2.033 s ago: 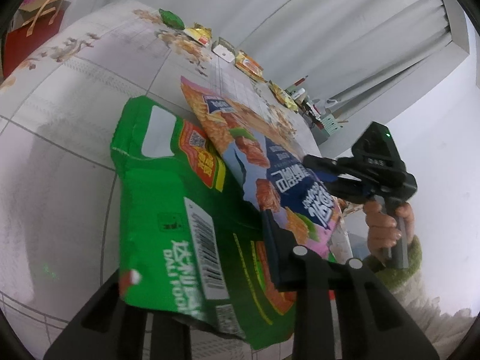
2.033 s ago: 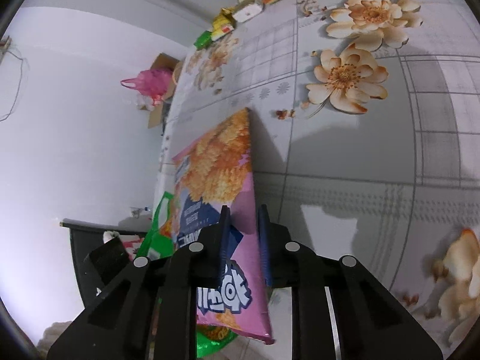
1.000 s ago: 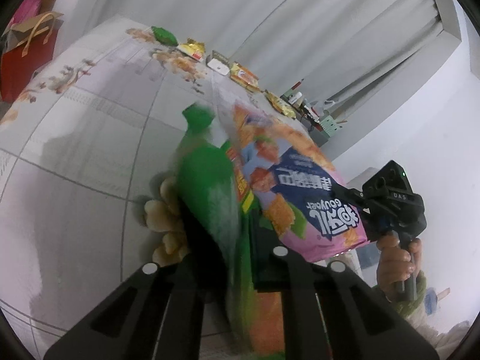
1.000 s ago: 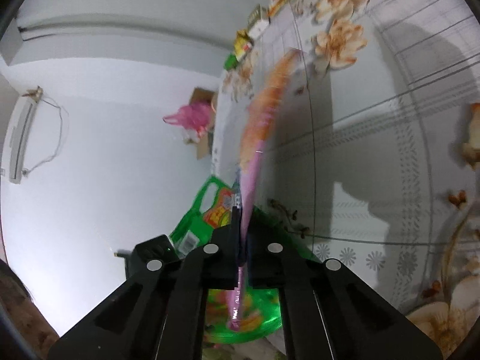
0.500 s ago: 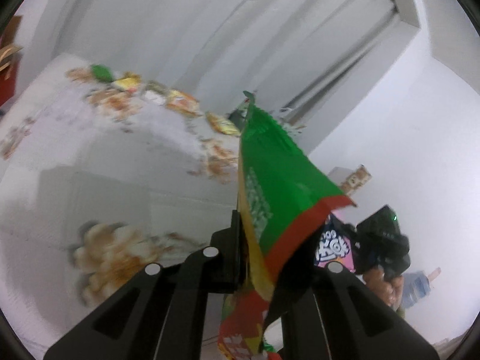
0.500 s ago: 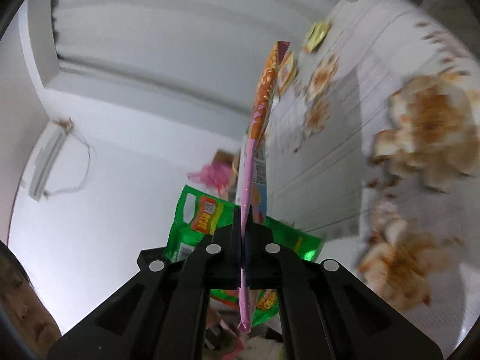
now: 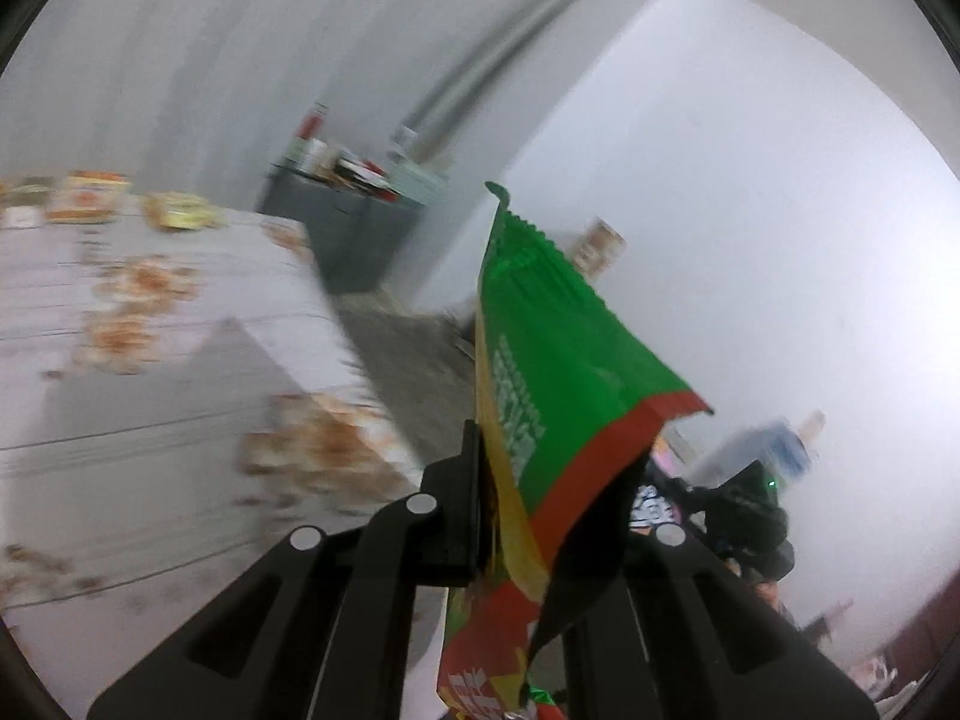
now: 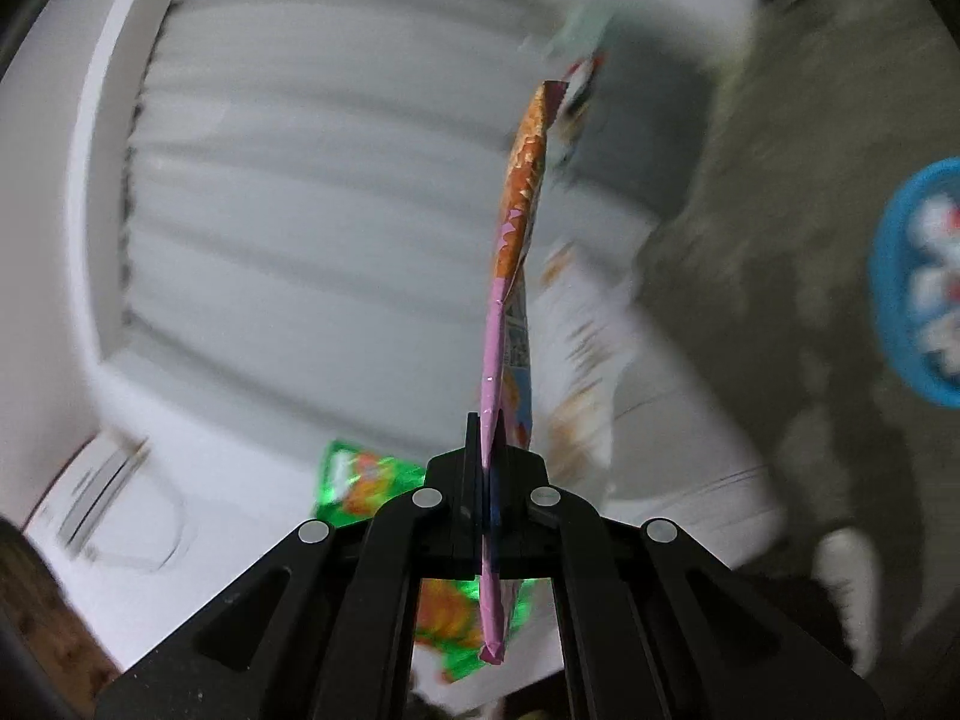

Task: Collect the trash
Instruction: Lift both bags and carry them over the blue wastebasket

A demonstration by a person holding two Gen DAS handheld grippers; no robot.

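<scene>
1. Our left gripper point(image 7: 498, 516) is pinching the green bag point(image 7: 558, 360); the jaws are pressed together on its lower part, and the bag stands up edge-on between them, its crimped top highest.
2. The green bag is off the table point(image 7: 180, 372), in the air past the table's right edge.
3. Our right gripper point(image 8: 487, 468) is pinching the pink bag point(image 8: 510, 276), jaws pressed together on it near its lower end; the bag rises edge-on, orange print at the top.
4. In the right wrist view the green bag point(image 8: 360, 480) shows blurred behind and below the jaws, to their left.
5. In the left wrist view the right gripper point(image 7: 744, 510) shows at lower right, with a piece of the pink bag point(image 7: 651, 504) beside it.
6. Other wrappers point(image 7: 180, 210) lie along the table's far edge, blurred.
7. A blue bin point(image 8: 918, 282) stands on the floor at the right of the right wrist view; its contents are too blurred to tell.
8. A white shoe point(image 8: 852, 576) shows at lower right.
</scene>
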